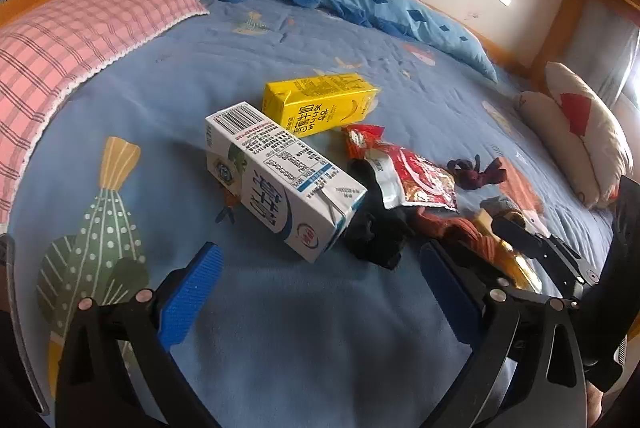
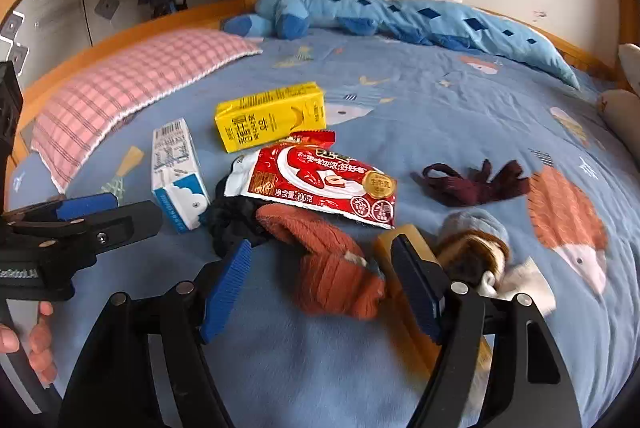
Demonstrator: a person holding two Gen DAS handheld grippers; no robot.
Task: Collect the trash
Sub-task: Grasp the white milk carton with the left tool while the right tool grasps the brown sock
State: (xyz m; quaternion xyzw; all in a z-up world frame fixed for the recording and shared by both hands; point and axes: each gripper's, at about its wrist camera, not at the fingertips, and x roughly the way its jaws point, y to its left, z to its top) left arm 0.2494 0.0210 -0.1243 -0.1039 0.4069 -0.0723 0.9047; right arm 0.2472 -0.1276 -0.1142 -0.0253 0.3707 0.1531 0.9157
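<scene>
A: How are the grippers set?

B: The right gripper (image 2: 320, 288) is seen with its jaws spread over an orange sock (image 2: 332, 268), which lies between the blue pads without being pressed. A tan object (image 2: 404, 240) is partly hidden behind the right pad; what it is cannot be told. The left gripper (image 1: 320, 292) is held spread over bare blue bedcover (image 1: 300, 328), nothing between its pads.

A: And the trash?

B: Just beyond the left gripper a white milk carton (image 1: 280, 179) is laid on its side. Farther off a yellow carton (image 1: 320, 103) is seen, also on its side. Whether either holds anything cannot be told. To their right a red snack wrapper (image 2: 316, 183) rests over a black cloth (image 2: 236, 220).

A: Anything shown in one view only?

B: A dark red sock (image 2: 476, 181) and a brown-and-white bundle (image 2: 476, 256) are seen plainly only from the right wrist; from the left wrist they are small or cut off. A pink checked pillow (image 1: 72, 39) lies at far left.
</scene>
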